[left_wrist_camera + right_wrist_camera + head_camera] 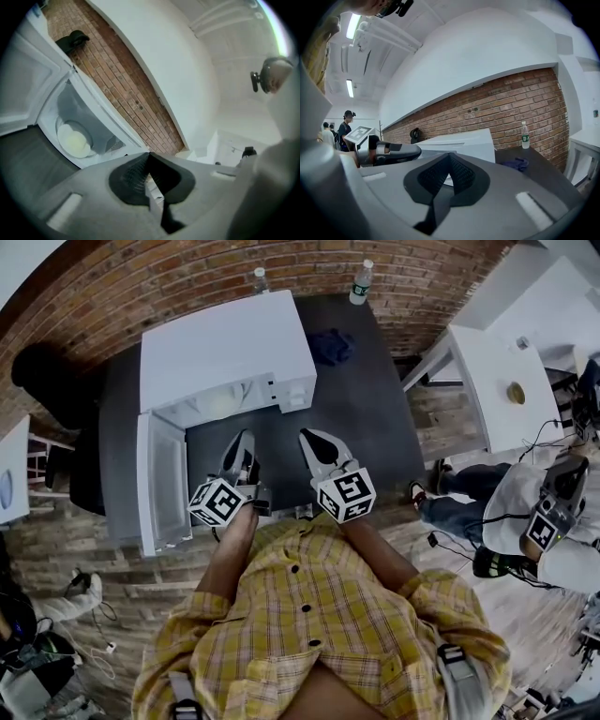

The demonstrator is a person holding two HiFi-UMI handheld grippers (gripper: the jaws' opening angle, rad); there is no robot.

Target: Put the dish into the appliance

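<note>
The white microwave (230,357) stands on the dark table (375,427) with its door (161,486) swung open to the left. A pale round dish (75,139) lies inside its cavity and shows faintly in the head view as the dish (221,401). My left gripper (246,439) hovers just in front of the opening, shut with nothing in it; its tips (149,154) meet. Beside it, my right gripper (307,439) is also shut and empty, pointing past the microwave (464,140) toward the brick wall.
Two water bottles (260,279) (361,282) stand at the table's back edge by the brick wall. A blue cloth (330,345) lies right of the microwave. A white table (497,381) and a seated person (525,512) are at the right.
</note>
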